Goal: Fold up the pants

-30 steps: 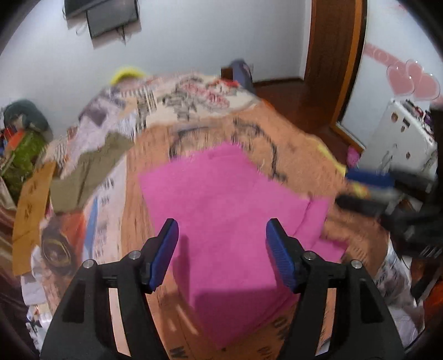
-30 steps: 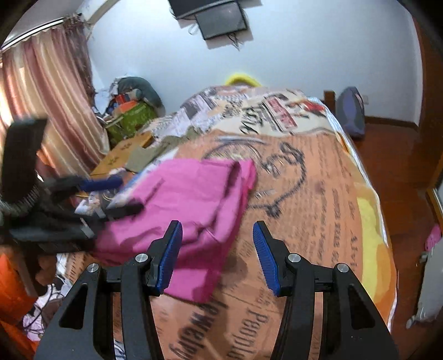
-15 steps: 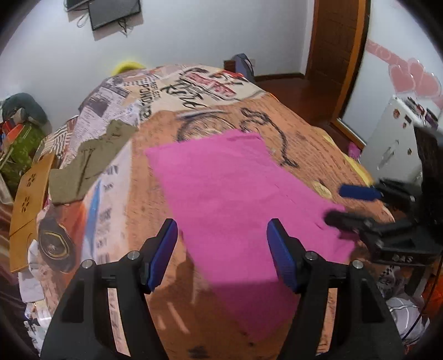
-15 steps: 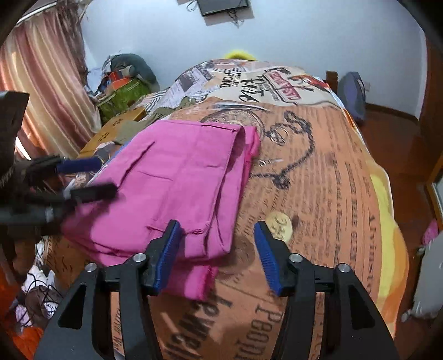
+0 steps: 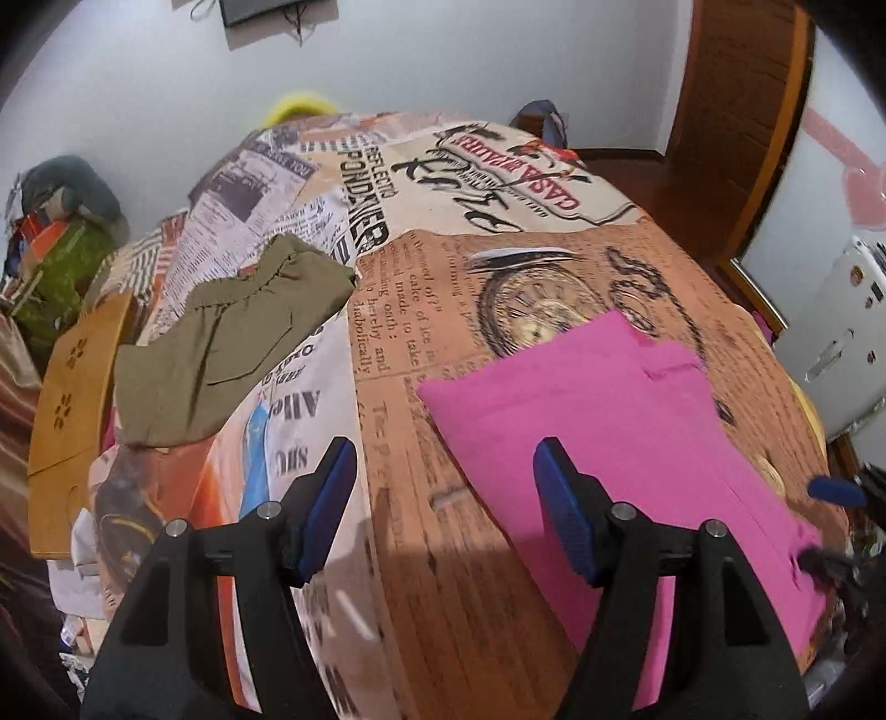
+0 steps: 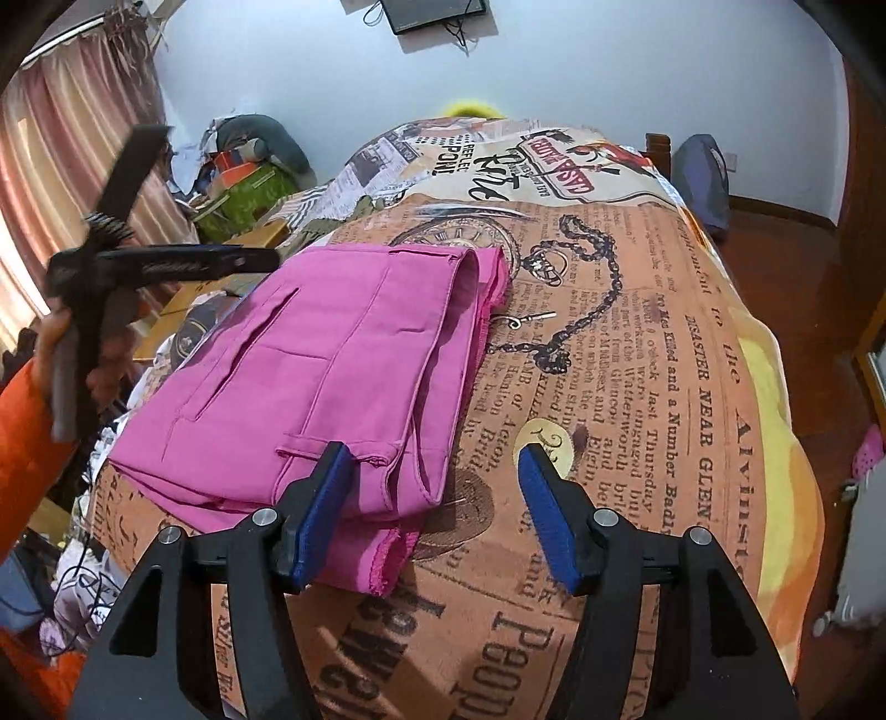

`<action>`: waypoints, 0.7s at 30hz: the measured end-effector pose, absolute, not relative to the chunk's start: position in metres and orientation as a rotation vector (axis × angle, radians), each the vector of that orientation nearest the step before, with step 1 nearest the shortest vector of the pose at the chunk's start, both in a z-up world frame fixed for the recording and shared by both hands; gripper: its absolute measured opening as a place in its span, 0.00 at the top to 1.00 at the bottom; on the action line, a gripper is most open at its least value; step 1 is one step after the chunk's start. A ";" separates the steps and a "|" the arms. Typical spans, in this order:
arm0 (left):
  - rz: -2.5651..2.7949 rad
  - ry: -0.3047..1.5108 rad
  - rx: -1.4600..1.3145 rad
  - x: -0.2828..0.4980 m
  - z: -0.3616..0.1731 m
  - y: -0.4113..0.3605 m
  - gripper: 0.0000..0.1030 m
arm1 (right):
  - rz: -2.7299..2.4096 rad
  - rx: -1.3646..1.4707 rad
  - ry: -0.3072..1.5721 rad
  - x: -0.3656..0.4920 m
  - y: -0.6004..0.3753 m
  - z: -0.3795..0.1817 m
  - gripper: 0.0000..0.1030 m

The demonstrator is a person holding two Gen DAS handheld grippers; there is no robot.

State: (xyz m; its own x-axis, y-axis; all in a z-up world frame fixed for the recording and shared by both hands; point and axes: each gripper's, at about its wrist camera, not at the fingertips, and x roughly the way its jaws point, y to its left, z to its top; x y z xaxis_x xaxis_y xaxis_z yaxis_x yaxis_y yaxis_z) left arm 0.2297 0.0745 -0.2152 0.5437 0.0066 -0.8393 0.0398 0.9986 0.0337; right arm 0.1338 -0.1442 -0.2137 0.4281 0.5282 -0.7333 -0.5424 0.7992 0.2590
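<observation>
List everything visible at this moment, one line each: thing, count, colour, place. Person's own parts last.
pink pants: 1, magenta, folded flat on the near half of the bed
olive garment: 1, khaki green, lying on the bed's left side in the left wrist view
bedspread: 1, orange and cream newspaper print, covering the bed
wooden board: 1, tan with cut-outs, beside the bed
clutter pile: 1, green, orange and grey, by the curtain
curtain: 1, pink striped, far left
wall screen: 1, black, high on the wall
white cabinet: 1, white, right of the bed
left tool: 1, black with blue pads, open, empty
right tool: 1, black with blue pads, open, empty
sleeve: 1, orange, left edge
</observation>
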 end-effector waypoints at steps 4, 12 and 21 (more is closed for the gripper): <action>-0.058 1.060 -0.011 0.251 -0.233 0.085 0.38 | 0.673 -0.016 0.910 0.134 -0.143 -0.213 0.43; -0.117 1.124 -0.146 0.272 -0.264 0.099 0.50 | 0.670 -0.003 0.912 0.142 -0.143 -0.215 0.43; -0.144 1.129 -0.109 0.275 -0.263 0.091 0.89 | 0.641 -0.024 0.906 0.147 -0.143 -0.212 0.43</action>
State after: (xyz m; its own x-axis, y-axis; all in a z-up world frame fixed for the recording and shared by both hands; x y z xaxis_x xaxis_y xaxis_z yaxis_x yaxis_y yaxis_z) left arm 0.2753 0.0907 -0.2629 0.4203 -0.1697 -0.8914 0.0590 0.9854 -0.1598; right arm 0.1473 -0.1434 -0.2119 0.4453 0.5074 -0.7377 -0.5270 0.8146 0.2422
